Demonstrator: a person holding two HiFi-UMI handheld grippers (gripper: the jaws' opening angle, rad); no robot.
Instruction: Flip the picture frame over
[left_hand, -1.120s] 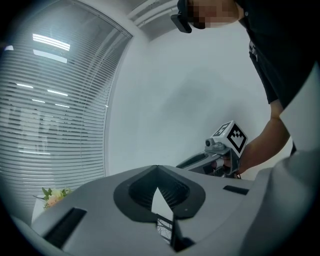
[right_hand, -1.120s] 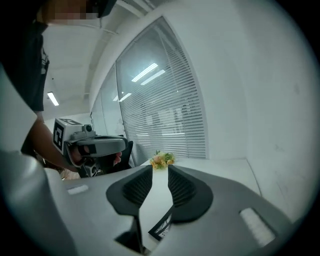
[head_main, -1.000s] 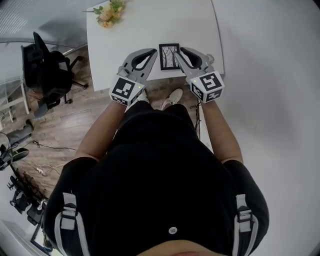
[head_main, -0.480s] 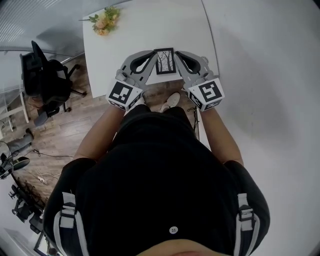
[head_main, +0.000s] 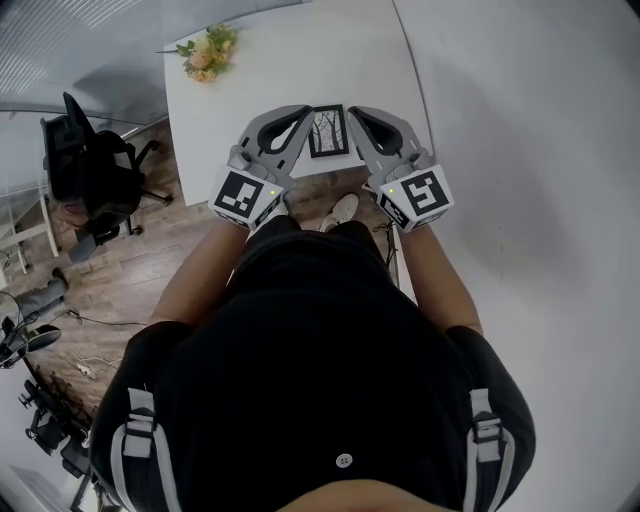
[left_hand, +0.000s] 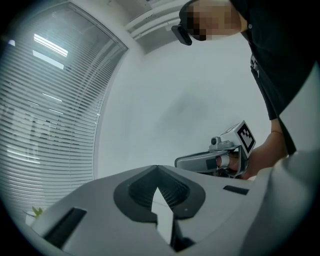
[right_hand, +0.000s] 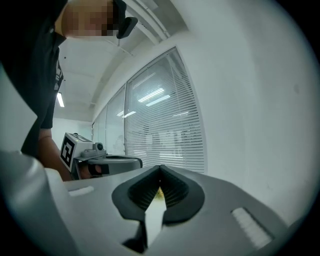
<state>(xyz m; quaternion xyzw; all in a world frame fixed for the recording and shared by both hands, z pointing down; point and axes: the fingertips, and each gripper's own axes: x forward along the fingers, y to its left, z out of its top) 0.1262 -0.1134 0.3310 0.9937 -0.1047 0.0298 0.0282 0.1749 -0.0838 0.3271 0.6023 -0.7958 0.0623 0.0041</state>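
The picture frame (head_main: 328, 132), black-edged with a tree print facing up, sits between my two grippers over the near edge of the white table (head_main: 280, 70). My left gripper (head_main: 307, 112) lies against the frame's left side and my right gripper (head_main: 352, 112) against its right side. In the left gripper view the left gripper (left_hand: 157, 168) has its tips together with nothing between them. The right gripper (right_hand: 160, 168) looks the same in its own view. Each gripper view shows the other gripper opposite. The frame is hidden in both gripper views.
A bunch of yellow flowers (head_main: 210, 48) lies at the table's far left corner. A black office chair (head_main: 95, 160) stands on the wooden floor to the left. A white wall runs along the right, and slatted blinds (right_hand: 165, 130) cover the windows.
Both grippers have closed in on the frame's sides and risen, and the frame has stayed between them.
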